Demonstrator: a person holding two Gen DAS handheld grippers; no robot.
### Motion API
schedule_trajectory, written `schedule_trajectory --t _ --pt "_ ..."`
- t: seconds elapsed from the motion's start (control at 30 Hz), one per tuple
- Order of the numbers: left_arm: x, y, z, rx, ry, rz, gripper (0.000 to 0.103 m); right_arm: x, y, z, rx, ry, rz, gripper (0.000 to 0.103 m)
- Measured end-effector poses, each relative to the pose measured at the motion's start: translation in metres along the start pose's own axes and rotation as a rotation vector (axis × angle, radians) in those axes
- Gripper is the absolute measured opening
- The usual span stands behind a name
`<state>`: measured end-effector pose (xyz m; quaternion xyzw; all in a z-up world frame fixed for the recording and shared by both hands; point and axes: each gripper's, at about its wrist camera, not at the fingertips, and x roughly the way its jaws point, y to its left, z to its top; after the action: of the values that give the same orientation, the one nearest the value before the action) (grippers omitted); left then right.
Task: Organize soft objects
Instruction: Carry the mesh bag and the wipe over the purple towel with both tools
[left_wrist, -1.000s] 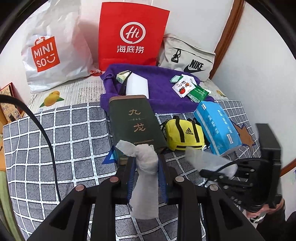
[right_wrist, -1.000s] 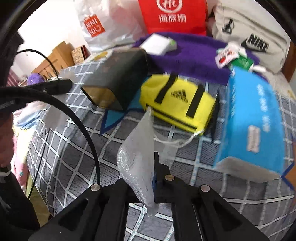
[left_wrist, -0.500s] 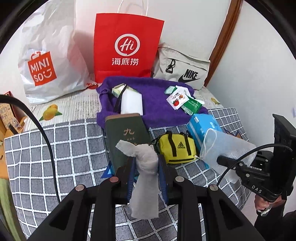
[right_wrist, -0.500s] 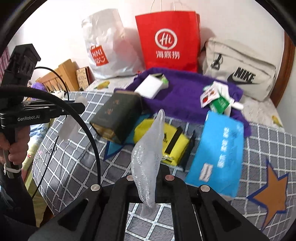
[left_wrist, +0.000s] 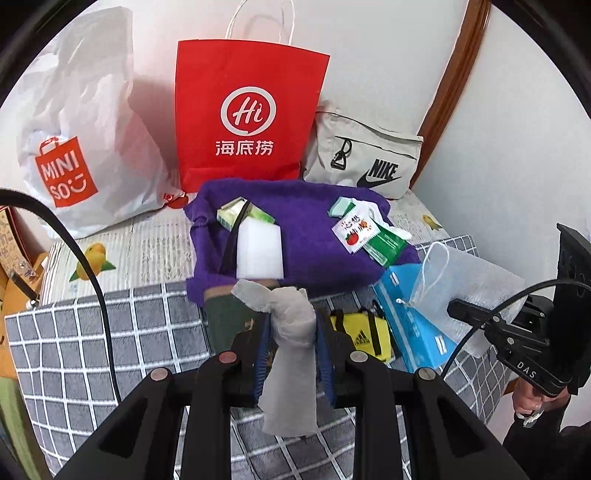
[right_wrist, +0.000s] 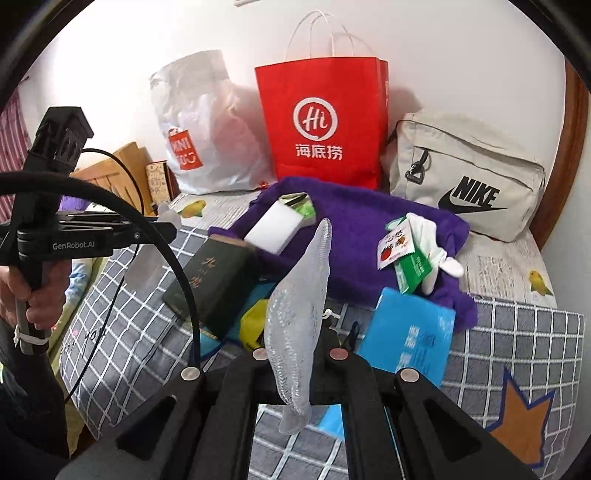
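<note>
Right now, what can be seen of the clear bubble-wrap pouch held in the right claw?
The clear bubble-wrap pouch is a thin, see-through plastic sleeve covered in small air bubbles, with a white drawstring looped at its open end. In the right wrist view it stands edge-on and upright, rising to a narrow tip. The right claw is shut on its lower part, a short tail hanging below. In the left wrist view it shows broadside, flat and rectangular, hanging in front of the light-blue tissue pack. Whether it touches anything but the claw cannot be told.

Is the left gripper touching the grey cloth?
Touching. The left wrist view shows the left gripper with both blue pads pressed against the bunched grey cloth.
</note>
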<state>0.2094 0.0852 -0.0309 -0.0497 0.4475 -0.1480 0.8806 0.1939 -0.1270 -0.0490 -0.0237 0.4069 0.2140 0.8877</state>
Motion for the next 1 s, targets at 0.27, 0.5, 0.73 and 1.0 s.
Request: schedule_trajectory --t 0.27,0.5,0.73,1.0 --pt "0.017 0.010 0.021 -0.026 -0.006 0.009 0.023 0.027 -0.021 0.024 0.037 0.029 0.009 0.003" --pt "0.036 0.020 0.037 -0.054 -0.004 0.012 0.023 0.044 -0.038 0.042 0.042 0.035 0.003 0.003" --pt "0.057 0.021 0.049 -0.058 0.009 -0.004 0.023 0.065 -0.058 0.061 0.036 0.051 0.015 0.003" --pt "0.076 0.021 0.060 -0.051 0.030 -0.008 0.023 0.109 -0.080 0.081 0.060 0.101 0.068 0.003"
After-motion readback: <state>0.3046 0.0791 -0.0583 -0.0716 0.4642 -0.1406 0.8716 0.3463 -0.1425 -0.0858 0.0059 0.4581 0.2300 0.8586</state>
